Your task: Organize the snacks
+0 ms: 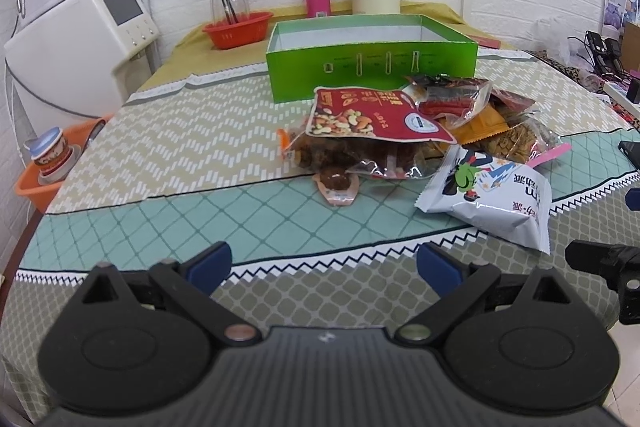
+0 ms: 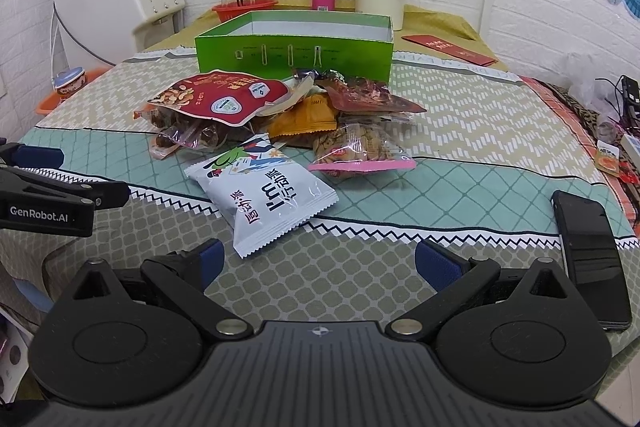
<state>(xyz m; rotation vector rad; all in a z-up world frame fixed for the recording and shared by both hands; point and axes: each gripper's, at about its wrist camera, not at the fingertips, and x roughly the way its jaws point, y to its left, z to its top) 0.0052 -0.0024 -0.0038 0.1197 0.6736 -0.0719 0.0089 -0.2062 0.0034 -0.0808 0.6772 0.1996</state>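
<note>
The left gripper (image 1: 324,269) hovers low over the table (image 1: 160,155), jaws wide apart, holding nothing; the right gripper (image 2: 318,263) likewise, jaws spread; the snack pile (image 1: 412,131) lies at 12 o'clock from the left gripper, touching the front of the open green box (image 1: 372,67); a white packet (image 2: 264,193) lies nearest, at 11 o'clock from the right gripper; a phone (image 2: 592,259) lies at 3 o'clock.
</note>
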